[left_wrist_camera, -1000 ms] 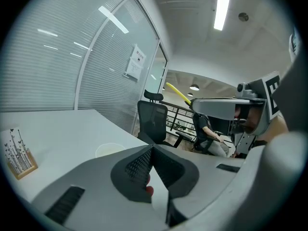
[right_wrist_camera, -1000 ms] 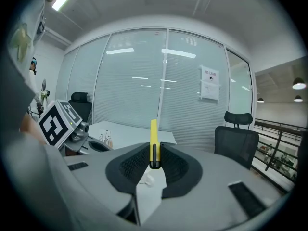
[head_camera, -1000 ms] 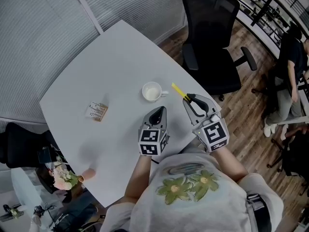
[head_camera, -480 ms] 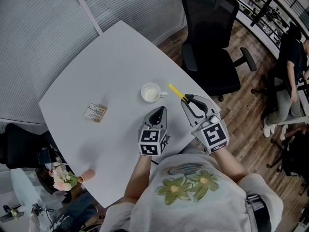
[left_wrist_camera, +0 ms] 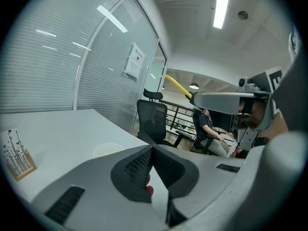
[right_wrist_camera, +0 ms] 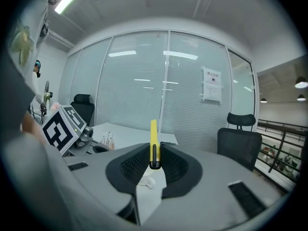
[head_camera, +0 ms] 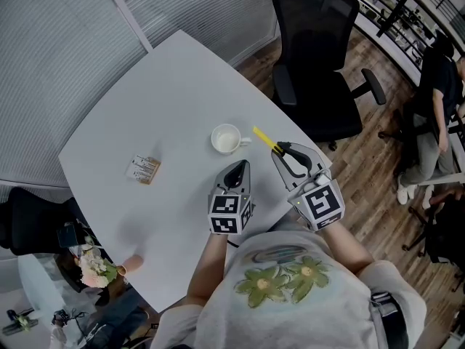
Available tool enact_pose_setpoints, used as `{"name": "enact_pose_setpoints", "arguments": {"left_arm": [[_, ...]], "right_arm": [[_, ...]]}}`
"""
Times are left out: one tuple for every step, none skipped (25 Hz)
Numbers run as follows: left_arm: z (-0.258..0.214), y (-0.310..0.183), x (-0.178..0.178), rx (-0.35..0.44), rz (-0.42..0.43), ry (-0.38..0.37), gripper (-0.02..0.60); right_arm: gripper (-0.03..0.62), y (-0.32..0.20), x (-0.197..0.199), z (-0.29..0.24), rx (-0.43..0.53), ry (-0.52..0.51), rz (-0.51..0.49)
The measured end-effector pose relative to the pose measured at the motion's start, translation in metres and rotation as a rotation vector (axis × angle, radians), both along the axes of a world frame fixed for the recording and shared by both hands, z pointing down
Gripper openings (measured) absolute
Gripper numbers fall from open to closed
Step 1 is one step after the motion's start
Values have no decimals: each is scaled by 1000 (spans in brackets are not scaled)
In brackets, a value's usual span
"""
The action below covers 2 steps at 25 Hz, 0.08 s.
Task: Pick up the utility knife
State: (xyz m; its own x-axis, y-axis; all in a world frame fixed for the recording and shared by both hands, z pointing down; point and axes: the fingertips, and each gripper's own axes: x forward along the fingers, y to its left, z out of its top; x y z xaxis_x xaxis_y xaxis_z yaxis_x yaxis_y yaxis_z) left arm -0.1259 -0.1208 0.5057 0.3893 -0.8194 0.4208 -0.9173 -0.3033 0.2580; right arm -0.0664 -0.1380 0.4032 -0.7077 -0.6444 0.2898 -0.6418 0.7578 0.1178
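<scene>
The utility knife (head_camera: 265,139) is slim and yellow with a dark end. It is held above the white table (head_camera: 145,100), near the table's right edge, and my right gripper (head_camera: 284,150) is shut on its dark end. In the right gripper view the knife (right_wrist_camera: 153,138) stands upright between the two black pads, its yellow body sticking out past the right gripper (right_wrist_camera: 154,165). My left gripper (head_camera: 236,168) hovers just left of it over the table, shut with nothing in it. The left gripper view shows the left gripper (left_wrist_camera: 153,149) with its pads pressed together, and the knife (left_wrist_camera: 177,86) beyond.
A white cup (head_camera: 227,138) sits on the table just left of the knife tip. A small box (head_camera: 144,169) lies further left. A black office chair (head_camera: 320,57) stands beyond the table's right edge. A seated person (head_camera: 436,100) is at the far right, and flowers (head_camera: 94,267) are at the lower left.
</scene>
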Motion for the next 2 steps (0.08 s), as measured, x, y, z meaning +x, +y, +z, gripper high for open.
{"name": "enact_pose_setpoints", "arguments": {"left_arm": [[0,0,0,0,0,-1,3],[0,-1,1,-1,0,-1,3]], "right_arm": [[66,0,0,0,0,0,-1],[66,0,1,0,0,0,-1]]}}
